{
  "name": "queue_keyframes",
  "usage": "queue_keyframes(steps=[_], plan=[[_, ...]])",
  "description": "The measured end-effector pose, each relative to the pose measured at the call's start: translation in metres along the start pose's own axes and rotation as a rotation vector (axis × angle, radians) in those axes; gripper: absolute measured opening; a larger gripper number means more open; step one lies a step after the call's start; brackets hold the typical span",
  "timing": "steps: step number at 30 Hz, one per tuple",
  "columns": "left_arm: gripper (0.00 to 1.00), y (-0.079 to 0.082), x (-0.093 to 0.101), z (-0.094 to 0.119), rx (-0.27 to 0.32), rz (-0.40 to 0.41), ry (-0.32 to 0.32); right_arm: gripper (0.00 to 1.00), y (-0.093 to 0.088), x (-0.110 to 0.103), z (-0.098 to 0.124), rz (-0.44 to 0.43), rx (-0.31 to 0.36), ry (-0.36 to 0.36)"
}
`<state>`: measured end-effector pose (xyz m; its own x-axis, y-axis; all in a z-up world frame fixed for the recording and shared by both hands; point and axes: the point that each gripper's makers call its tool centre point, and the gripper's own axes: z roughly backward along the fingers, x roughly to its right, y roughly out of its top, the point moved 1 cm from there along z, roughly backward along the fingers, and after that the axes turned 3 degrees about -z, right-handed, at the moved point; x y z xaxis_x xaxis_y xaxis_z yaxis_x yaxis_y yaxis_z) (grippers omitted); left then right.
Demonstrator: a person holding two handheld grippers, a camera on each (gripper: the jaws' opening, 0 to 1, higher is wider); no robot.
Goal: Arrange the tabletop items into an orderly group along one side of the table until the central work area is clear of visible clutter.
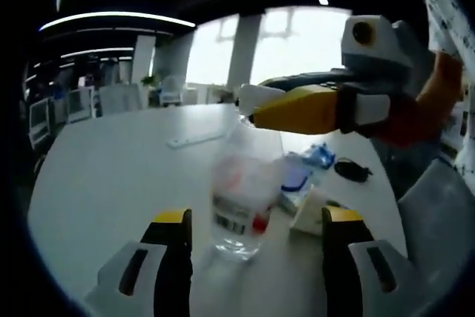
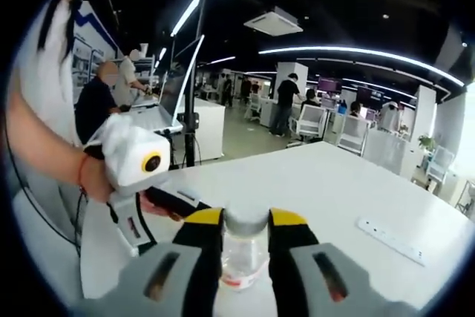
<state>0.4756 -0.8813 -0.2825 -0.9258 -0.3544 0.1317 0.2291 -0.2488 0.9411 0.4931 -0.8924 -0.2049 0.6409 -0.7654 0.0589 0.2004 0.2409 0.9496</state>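
Bottle (image 1: 241,202), clear plastic with a white label and a red patch, stands upright on the white surface (image 1: 111,183), at 12 o'clock from the left claw (image 1: 256,239) and just ahead of its tips. The left claw is spread wide, its yellow-tipped jaws apart on either side of the bottle's base without touching it. In the left gripper view the right claw (image 1: 249,105) reaches in from 3 o'clock and pinches the bottle's top; in the right gripper view its jaws are closed against the bottle's neck.

Behind the bottle, toward 2 o'clock, lies a small clutter: a blue item (image 1: 320,155), a black item (image 1: 352,170) and a pale folded packet (image 1: 308,213), too blurred to name. A white power strip (image 1: 194,139) lies farther off at 11 o'clock.

Around the surface is an open office with white desks, chairs, strip lights on a dark ceiling, bright windows and people standing in the distance.
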Motion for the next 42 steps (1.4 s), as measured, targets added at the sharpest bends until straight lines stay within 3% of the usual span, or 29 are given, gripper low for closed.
queue_keyframes(steps=[15, 36, 42], plan=[[0.63, 0.009, 0.005, 0.011, 0.023, 0.015, 0.036, 0.20, -0.001, 0.004, 0.001, -0.037, -0.008, -0.050], [0.61, 0.006, 0.007, 0.014, 0.021, 0.029, 0.050, 0.21, 0.000, 0.005, 0.000, -0.051, 0.009, -0.024], [0.60, 0.009, 0.007, 0.014, 0.025, 0.025, 0.053, 0.28, 0.006, 0.008, 0.001, -0.052, 0.026, -0.027]])
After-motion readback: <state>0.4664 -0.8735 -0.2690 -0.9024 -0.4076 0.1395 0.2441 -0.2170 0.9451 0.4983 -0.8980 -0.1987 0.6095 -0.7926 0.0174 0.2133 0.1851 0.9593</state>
